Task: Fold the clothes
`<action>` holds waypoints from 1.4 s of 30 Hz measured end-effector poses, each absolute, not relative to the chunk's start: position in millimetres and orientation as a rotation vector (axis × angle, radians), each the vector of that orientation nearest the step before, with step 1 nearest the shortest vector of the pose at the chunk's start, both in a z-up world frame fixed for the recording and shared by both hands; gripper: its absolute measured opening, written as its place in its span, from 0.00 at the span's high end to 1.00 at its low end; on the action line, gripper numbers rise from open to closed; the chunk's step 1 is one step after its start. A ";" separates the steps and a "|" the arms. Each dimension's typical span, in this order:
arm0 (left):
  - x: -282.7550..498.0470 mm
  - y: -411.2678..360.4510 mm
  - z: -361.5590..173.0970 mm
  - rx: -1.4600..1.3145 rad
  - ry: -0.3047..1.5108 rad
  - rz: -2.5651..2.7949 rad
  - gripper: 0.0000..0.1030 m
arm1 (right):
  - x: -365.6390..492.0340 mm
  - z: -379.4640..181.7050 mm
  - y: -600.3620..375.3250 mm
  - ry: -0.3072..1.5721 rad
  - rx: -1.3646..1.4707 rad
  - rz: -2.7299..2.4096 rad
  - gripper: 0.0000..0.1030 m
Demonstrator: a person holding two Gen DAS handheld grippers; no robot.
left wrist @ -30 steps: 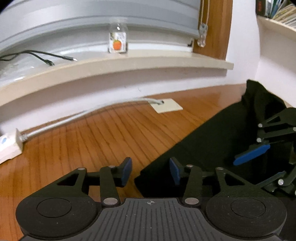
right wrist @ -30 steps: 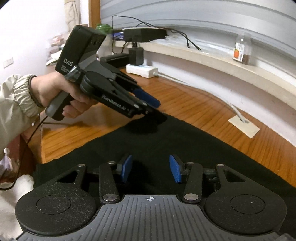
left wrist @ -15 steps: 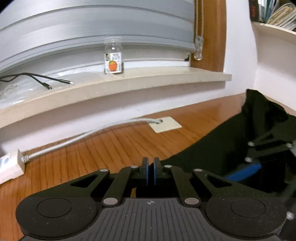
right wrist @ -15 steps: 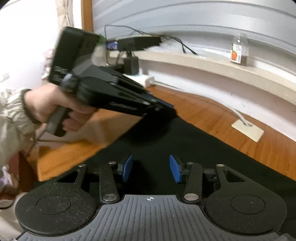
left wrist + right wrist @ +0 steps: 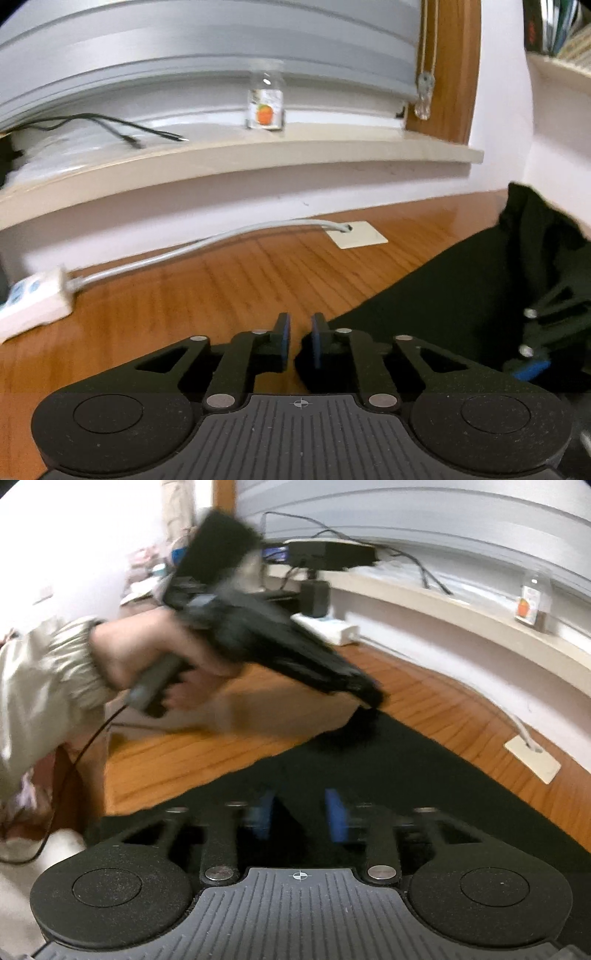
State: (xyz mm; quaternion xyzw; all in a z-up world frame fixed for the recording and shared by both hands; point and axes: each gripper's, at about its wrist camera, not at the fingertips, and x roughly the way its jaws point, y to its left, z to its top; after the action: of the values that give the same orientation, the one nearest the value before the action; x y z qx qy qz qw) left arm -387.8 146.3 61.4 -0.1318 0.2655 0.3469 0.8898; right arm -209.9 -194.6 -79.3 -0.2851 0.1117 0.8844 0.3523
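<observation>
Broadly, our black garment [image 5: 406, 775] lies spread across the wooden desk [image 5: 221, 280]. Our left tool [image 5: 297, 341] pinches its corner, fingers nearly together. Our right tool [image 5: 301, 819] hovers over the cloth, blue fingers spread, gripping nothing.

No legible text in either view. Jar [image 5: 265, 107] on the sill: label w/ an orange graphic, print above it too blurred to read; same jar in right wrist view, too small. Power strip [image 5: 35, 301] has blue marks, unreadable. Left gripper [image 5: 371, 698] body motion-blurred, no lettering readable. Book spines [image 5: 546, 22] top right: nothing resolves.
</observation>
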 end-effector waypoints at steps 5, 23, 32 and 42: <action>-413.7 123.5 60.0 -0.290 0.563 0.699 0.85 | -201.4 -69.4 -188.7 0.278 -0.568 2.207 0.93; -389.5 151.1 45.9 -0.355 0.573 0.691 0.95 | -210.8 -49.7 -199.6 0.222 -0.421 2.195 0.97; -407.1 167.4 50.3 -0.378 0.543 0.825 0.84 | -239.2 -84.2 -198.2 0.326 -0.673 2.235 0.75; -348.7 142.7 67.9 -0.314 0.517 0.706 0.39 | -168.1 -61.5 -231.1 0.287 -0.614 2.152 0.42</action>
State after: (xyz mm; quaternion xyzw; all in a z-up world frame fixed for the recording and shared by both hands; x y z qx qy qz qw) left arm -348.7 142.7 67.9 -0.1512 0.2494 0.3402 0.8940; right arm -168.1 -231.1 -61.5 -0.2459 0.1148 0.8618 0.4286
